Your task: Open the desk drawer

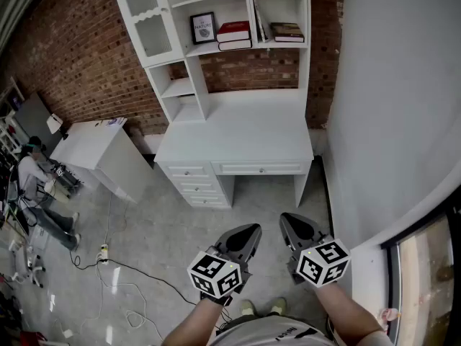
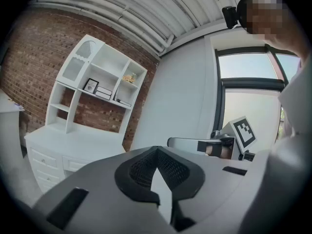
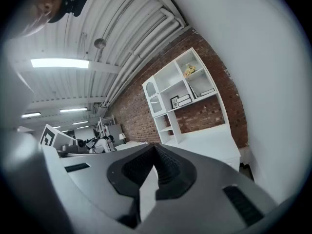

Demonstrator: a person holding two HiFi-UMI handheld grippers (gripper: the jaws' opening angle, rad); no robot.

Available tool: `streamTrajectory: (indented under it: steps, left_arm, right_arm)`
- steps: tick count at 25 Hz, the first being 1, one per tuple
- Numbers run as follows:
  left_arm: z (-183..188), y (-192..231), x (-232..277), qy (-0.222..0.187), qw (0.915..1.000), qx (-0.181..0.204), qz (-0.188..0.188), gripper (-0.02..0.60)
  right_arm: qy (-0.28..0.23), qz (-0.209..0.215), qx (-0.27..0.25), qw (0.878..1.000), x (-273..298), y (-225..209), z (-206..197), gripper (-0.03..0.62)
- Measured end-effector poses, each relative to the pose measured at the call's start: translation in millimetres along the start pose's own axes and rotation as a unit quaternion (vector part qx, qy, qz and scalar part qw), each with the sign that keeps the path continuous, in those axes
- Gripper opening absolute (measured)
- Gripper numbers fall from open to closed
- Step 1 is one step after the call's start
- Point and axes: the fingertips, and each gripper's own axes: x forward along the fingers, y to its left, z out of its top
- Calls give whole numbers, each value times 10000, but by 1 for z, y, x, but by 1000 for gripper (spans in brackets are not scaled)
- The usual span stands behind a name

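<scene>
The white desk (image 1: 238,132) with its shelf hutch (image 1: 216,27) stands against the brick wall, well ahead of both grippers. Its wide drawer (image 1: 259,168) under the top is closed, with a small knob at its middle. A stack of small drawers (image 1: 193,184) is at its left. My left gripper (image 1: 248,231) and right gripper (image 1: 288,220) hover side by side over the floor, pointing at the desk, far from it. Both are shut with nothing held; the jaws meet at the tips in the left gripper view (image 2: 156,149) and the right gripper view (image 3: 155,146).
A low white cabinet (image 1: 94,146) stands left of the desk. A person (image 1: 36,175) sits at the far left among equipment. Cables and a power strip (image 1: 103,252) lie on the floor. A white wall (image 1: 389,107) and window frame (image 1: 425,265) close the right side.
</scene>
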Motion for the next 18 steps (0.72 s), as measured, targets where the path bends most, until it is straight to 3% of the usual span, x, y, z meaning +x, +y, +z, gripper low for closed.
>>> streamTrajectory:
  steps: [8, 18]
  left_arm:
    - [-4, -13, 3, 8, 10000, 42, 27, 11]
    - [-4, -25, 11, 18, 9998, 106, 164, 11]
  right_arm:
    - [3, 28, -16, 10000, -13, -3, -1, 17]
    - [-135, 217, 337, 9991, -28, -15, 8, 18]
